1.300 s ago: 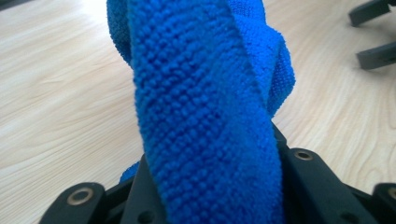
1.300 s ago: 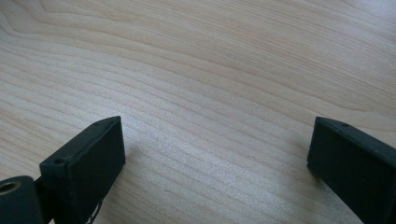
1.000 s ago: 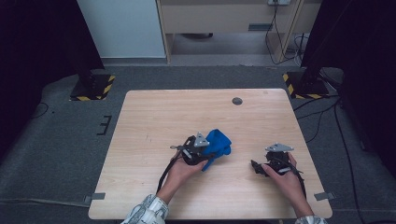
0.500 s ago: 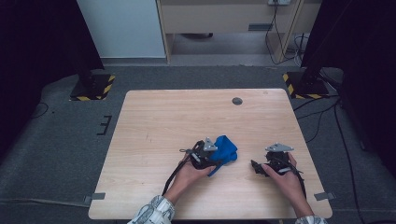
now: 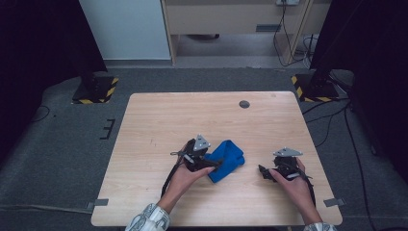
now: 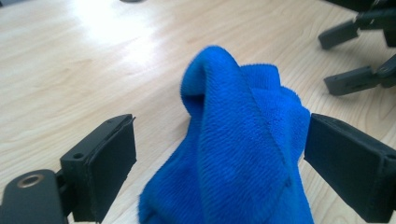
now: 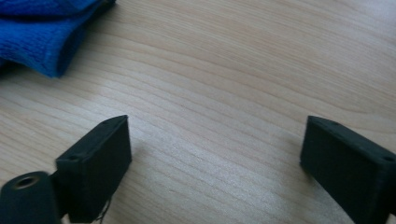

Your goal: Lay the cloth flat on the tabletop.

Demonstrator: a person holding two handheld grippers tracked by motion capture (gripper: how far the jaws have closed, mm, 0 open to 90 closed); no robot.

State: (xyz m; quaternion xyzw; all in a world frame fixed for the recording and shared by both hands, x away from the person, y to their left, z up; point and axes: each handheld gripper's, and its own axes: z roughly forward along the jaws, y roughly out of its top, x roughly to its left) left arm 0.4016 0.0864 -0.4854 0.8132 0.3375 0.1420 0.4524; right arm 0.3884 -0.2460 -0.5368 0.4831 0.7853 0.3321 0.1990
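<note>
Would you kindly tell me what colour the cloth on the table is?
The cloth is bright blue, plain and unpatterned; the left gripper view shows it best.

Cloth point(image 5: 228, 159): bright blue, fine ribbed terry weave. Tabletop point(image 5: 159, 125): pale wood, straight light-brown grain. Both grippers: black jaws, grey top plates. Sleeve point(image 5: 148, 221): white with a dark print. Floor stands: yellow-black hazard stripes.

A dark disc point(image 5: 244, 104) lies near the counter's point(image 5: 159, 120) far edge. Striped stand bases point(image 5: 96, 90) flank it on grey floor point(image 5: 53, 159).
</note>
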